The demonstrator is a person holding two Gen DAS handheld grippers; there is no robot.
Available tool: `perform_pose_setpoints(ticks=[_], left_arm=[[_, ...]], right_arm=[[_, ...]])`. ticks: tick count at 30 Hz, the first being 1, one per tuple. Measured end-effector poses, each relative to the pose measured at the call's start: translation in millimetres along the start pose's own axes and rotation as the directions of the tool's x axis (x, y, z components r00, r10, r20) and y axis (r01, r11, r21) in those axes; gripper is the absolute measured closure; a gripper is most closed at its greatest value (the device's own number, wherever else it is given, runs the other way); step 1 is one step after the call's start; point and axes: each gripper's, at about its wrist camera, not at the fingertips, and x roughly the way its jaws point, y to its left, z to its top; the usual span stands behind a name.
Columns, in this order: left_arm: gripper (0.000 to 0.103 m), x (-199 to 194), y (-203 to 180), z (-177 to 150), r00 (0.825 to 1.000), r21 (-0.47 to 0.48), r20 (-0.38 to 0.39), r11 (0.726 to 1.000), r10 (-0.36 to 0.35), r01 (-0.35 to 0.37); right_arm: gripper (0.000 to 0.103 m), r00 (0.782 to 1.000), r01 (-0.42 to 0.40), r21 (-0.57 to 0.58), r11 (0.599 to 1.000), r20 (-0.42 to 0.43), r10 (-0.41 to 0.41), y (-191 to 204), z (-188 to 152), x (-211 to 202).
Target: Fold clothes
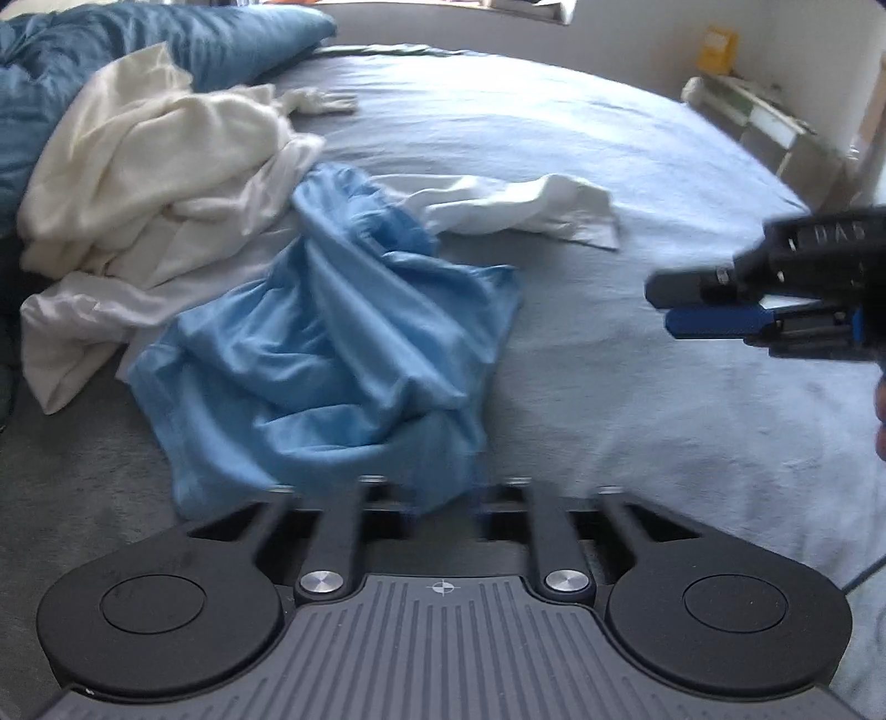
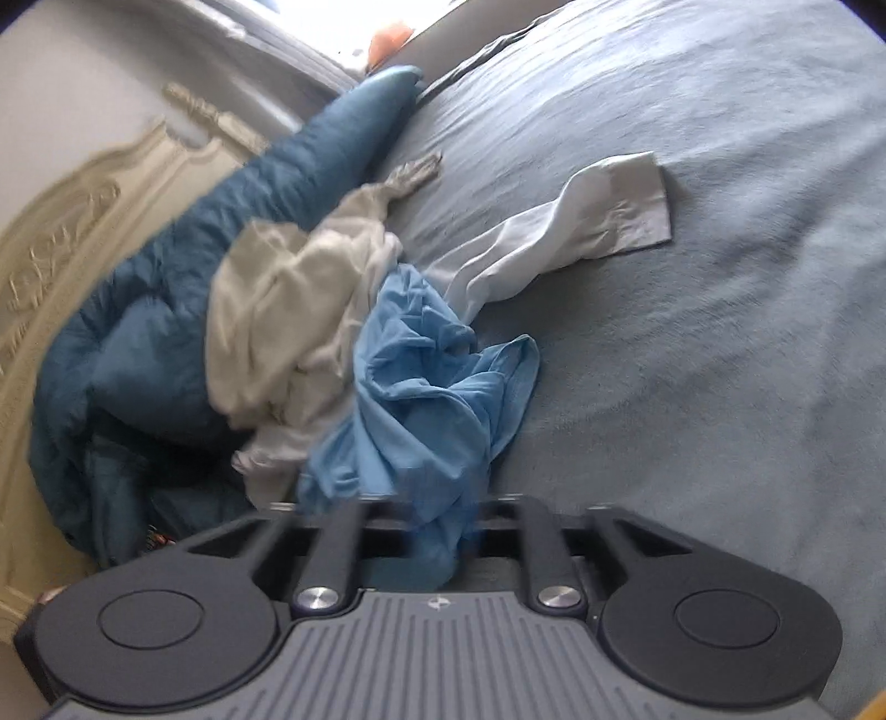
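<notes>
A crumpled light blue garment (image 1: 332, 343) lies on the blue-grey bed sheet (image 1: 609, 166), also in the right wrist view (image 2: 432, 376). A cream garment (image 1: 155, 166) and a white one with a long sleeve (image 1: 542, 213) are heaped beside and under it; both show in the right wrist view, cream (image 2: 277, 310) and sleeve (image 2: 598, 221). My left gripper (image 1: 443, 498) is shut on the blue garment's near edge. My right gripper (image 2: 443, 531) is shut on another part of the blue cloth. In the left wrist view the right gripper (image 1: 698, 307) appears at the right, jaws together.
A dark teal duvet (image 1: 83, 61) is bunched at the bed's left, also in the right wrist view (image 2: 166, 332). A carved cream headboard (image 2: 66, 221) stands behind it. A low shelf (image 1: 764, 116) and a yellow item (image 1: 717, 50) stand beyond the bed's far right.
</notes>
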Motion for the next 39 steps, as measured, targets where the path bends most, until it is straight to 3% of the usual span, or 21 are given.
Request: perform_pose_setpoints(ticks=[2, 4, 7, 11, 14, 16, 17, 19, 21, 28, 39], left_arm=[[0.046, 8.2, 10.5, 5.6, 1.000, -0.027, 0.004, 1.000, 0.010, -0.010], [0.032, 17.2, 17.6, 13.8, 1.000, -0.053, 0.007, 0.999, 0.004, -0.003], [0.023, 38.9, 21.6, 28.6, 0.999, -0.079, -0.030, 0.996, -0.033, 0.031], [0.020, 65.4, 20.2, 40.5, 0.997, -0.111, -0.043, 0.992, -0.058, 0.053], [0.037, 80.1, 21.3, 40.0, 0.999, -0.120, -0.035, 0.993, -0.008, 0.003], [0.066, 90.3, 25.5, 37.7, 0.998, -0.140, -0.070, 0.990, 0.000, -0.009], [0.072, 92.9, 27.6, 35.7, 0.997, -0.152, -0.081, 0.988, 0.004, -0.016], [0.086, 91.9, 30.0, 31.6, 0.997, -0.163, -0.078, 0.986, 0.009, -0.022], [0.094, 84.6, 30.0, 28.4, 0.998, -0.161, -0.059, 0.987, 0.002, -0.011], [0.097, 45.7, 9.3, 19.3, 0.996, -0.078, 0.023, 0.993, -0.082, 0.084], [0.097, 4.2, -18.9, 1.7, 0.980, -0.055, 0.049, 0.979, -0.193, 0.195]], right_arm=[[0.059, 1.000, -0.007, -0.057, 0.998, -0.010, 0.007, 5.8, 9.3, 21.5], [0.045, 1.000, -0.015, -0.115, 0.993, -0.025, 0.012, 15.2, 22.1, 48.6], [0.029, 0.999, -0.036, -0.158, 0.987, -0.043, 0.030, 31.4, 46.1, 92.6], [0.020, 0.992, -0.070, -0.177, 0.982, -0.117, 0.050, 51.7, 79.7, 162.0], [0.018, 0.980, -0.052, -0.188, 0.981, -0.196, 0.015, 58.9, 92.0, 212.2], [0.024, 0.968, -0.041, -0.217, 0.975, -0.249, -0.015, 59.7, 91.3, 239.2], [0.032, 0.962, -0.021, -0.223, 0.975, -0.269, -0.041, 58.1, 88.2, 248.5], [0.068, 0.954, -0.004, -0.242, 0.970, -0.292, -0.069, 55.6, 80.8, 258.2], [0.087, 0.959, 0.007, -0.264, 0.965, -0.272, -0.081, 54.9, 74.9, 252.5], [0.092, 0.975, -0.048, -0.183, 0.982, -0.223, 0.007, 43.2, 74.3, 205.8], [0.093, 0.973, -0.127, -0.157, 0.979, -0.212, 0.093, 46.3, 64.8, 144.6]])
